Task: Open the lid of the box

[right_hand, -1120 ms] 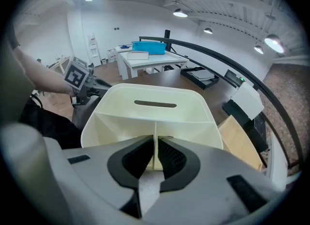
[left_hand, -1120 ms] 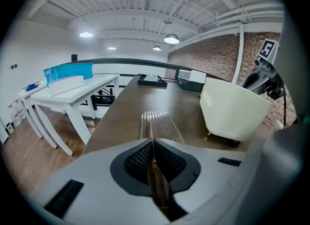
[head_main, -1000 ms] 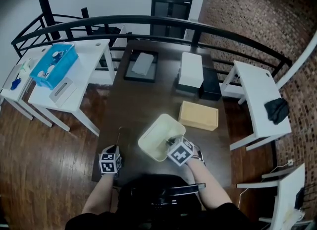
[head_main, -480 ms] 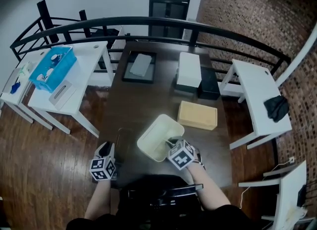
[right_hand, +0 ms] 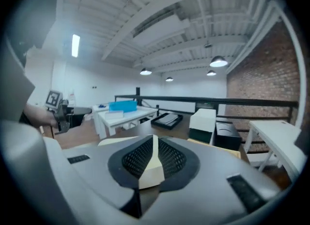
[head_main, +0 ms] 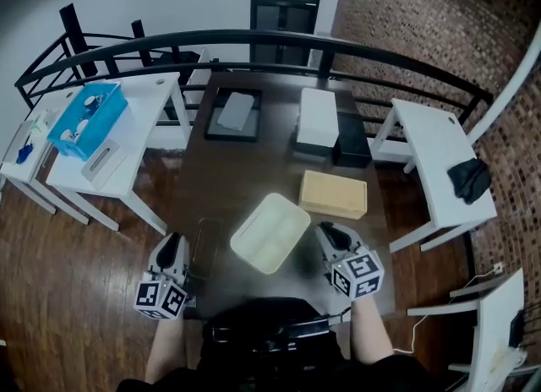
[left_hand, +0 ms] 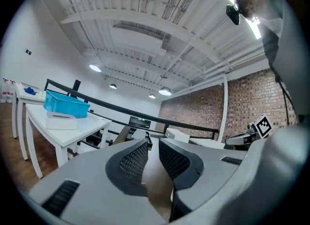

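The cream box lies flat on the dark table, its divided inside facing up. A clear lid rests flat on the table just left of it. My left gripper is at the table's near left edge, beside the lid and apart from it. Its jaws are closing with only bare table showing between them. My right gripper sits just right of the box's near corner, not touching it. A slim gap between its jaws shows the cream box beyond.
A tan box lies behind the cream one. Farther back stand a white box, a black box and a black tray. White tables flank the dark one, with a blue bin on the left. A black railing curves behind.
My left gripper set the clear lid down and drew back to the left. My right gripper let go of the cream box and moved right; the box now lies flat.
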Tool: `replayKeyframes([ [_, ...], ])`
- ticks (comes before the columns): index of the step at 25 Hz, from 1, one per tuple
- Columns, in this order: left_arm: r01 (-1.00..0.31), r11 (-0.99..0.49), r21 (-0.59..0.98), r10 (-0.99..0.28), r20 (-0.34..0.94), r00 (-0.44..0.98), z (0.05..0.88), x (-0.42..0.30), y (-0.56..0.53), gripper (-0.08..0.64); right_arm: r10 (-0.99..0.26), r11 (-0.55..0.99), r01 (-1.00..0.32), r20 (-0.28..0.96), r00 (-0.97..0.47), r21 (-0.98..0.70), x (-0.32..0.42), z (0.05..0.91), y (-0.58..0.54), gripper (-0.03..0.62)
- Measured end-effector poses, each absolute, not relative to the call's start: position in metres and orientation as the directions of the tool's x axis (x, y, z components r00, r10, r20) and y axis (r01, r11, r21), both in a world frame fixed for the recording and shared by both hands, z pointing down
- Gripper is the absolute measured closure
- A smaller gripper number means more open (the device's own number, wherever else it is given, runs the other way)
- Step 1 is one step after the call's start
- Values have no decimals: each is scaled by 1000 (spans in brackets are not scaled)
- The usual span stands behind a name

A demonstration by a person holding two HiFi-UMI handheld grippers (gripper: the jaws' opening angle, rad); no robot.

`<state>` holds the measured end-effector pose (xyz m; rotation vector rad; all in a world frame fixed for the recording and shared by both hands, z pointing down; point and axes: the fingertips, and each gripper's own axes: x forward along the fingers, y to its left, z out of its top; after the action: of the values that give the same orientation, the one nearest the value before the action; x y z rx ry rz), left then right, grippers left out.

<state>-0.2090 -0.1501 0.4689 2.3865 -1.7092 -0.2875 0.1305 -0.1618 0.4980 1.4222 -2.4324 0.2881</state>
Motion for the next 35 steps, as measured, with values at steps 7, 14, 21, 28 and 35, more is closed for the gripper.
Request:
replayKeyframes([
  [7, -869, -400, 292, -916, -90, 392, 457, -190, -143, 508, -971, 208, -965, 85, -223, -157, 233, 449, -116, 591],
  [14, -830, -487, 274, -872, -91, 481, 450, -163, -138, 508, -983, 163, -966, 48, -176, -199, 251, 453, -79, 592],
  [21, -824, -497, 271, -866, -89, 493, 448, -163, -132, 508, -979, 187, -957, 38, -200, -221, 244, 450, -80, 591],
  [28, -842, -459, 285, -886, -77, 457, 454, -176, -125, 508, -975, 205, -954, 34, -218, -220, 240, 445, -81, 591],
  [35, -848, -450, 280, -890, -66, 451, 459, -178, -124, 522, -973, 213, -950, 44, -228, -229, 238, 450, -79, 591],
])
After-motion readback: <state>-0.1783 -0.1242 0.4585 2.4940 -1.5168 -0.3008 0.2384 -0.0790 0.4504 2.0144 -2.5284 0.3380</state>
